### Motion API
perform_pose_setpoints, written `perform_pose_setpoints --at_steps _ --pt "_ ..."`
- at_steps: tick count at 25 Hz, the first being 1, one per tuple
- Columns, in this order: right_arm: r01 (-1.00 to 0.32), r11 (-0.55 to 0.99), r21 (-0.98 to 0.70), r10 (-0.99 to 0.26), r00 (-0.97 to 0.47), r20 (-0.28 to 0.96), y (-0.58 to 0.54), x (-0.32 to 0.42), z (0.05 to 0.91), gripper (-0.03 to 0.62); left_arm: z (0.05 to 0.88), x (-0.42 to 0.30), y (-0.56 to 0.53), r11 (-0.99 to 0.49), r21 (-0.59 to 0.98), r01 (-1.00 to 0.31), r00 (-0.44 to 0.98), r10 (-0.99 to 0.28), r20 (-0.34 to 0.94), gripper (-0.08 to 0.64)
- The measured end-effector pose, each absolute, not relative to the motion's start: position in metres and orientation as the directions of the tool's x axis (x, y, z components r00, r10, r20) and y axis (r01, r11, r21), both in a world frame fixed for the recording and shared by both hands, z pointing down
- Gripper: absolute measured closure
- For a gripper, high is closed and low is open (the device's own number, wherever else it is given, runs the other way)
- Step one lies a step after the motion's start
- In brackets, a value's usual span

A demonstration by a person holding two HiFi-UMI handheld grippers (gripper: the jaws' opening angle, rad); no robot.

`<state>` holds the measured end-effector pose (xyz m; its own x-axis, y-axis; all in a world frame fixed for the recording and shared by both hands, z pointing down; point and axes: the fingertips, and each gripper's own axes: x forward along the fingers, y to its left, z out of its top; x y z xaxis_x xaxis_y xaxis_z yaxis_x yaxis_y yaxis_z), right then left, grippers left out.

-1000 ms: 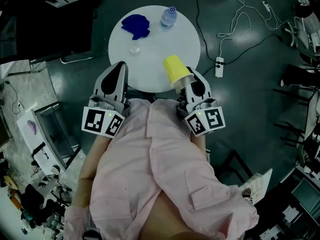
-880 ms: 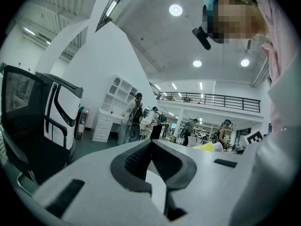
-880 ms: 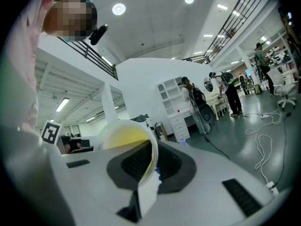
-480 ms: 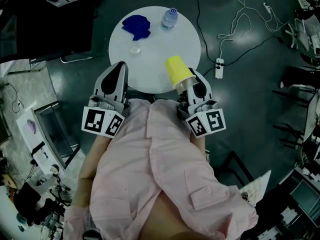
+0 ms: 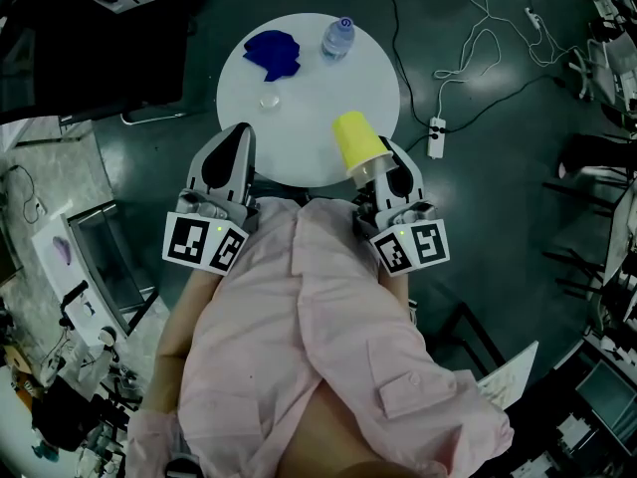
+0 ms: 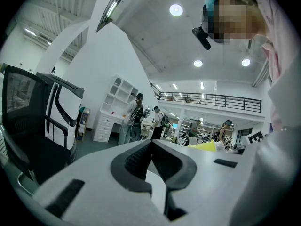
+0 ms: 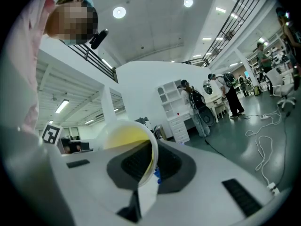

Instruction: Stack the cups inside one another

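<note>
A yellow cup (image 5: 356, 139) hangs tilted over the near edge of the round white table (image 5: 309, 98), mouth toward me. My right gripper (image 5: 376, 164) is shut on its rim. In the right gripper view the cup's wall (image 7: 124, 138) is pinched between the jaws of that gripper (image 7: 149, 159), and its yellow inside shows. My left gripper (image 5: 237, 132) hovers at the table's near left edge. Its jaws (image 6: 150, 142) meet at the tips with nothing between them. The yellow cup (image 6: 204, 146) shows small at the right of the left gripper view. I see no other cup.
On the table's far side lie a crumpled blue cloth (image 5: 271, 52), a water bottle (image 5: 336, 35) and a small clear lid (image 5: 268, 99). A power strip (image 5: 435, 132) with cables lies on the floor to the right. Dark furniture (image 5: 90, 48) stands at the left.
</note>
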<state>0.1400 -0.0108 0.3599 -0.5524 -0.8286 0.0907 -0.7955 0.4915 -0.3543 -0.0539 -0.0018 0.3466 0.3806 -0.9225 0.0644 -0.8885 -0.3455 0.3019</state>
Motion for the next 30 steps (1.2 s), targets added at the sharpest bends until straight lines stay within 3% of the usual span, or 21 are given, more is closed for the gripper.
perform_pose_setpoints --at_steps 15,30 --pt "-0.808 0.496 -0.317 -0.834 -0.545 0.083 -0.015 0.142 0.352 0.554 0.347 -0.056 0.002 -0.355 0.289 -0.889 0.389 -0.919 0.066 0.551" --pt "-0.835 0.488 -0.254 -0.83 -0.534 0.163 -0.03 0.114 0.339 0.555 0.345 -0.091 -0.003 -0.361 0.313 -0.878 0.395 -0.917 0.049 0.551"
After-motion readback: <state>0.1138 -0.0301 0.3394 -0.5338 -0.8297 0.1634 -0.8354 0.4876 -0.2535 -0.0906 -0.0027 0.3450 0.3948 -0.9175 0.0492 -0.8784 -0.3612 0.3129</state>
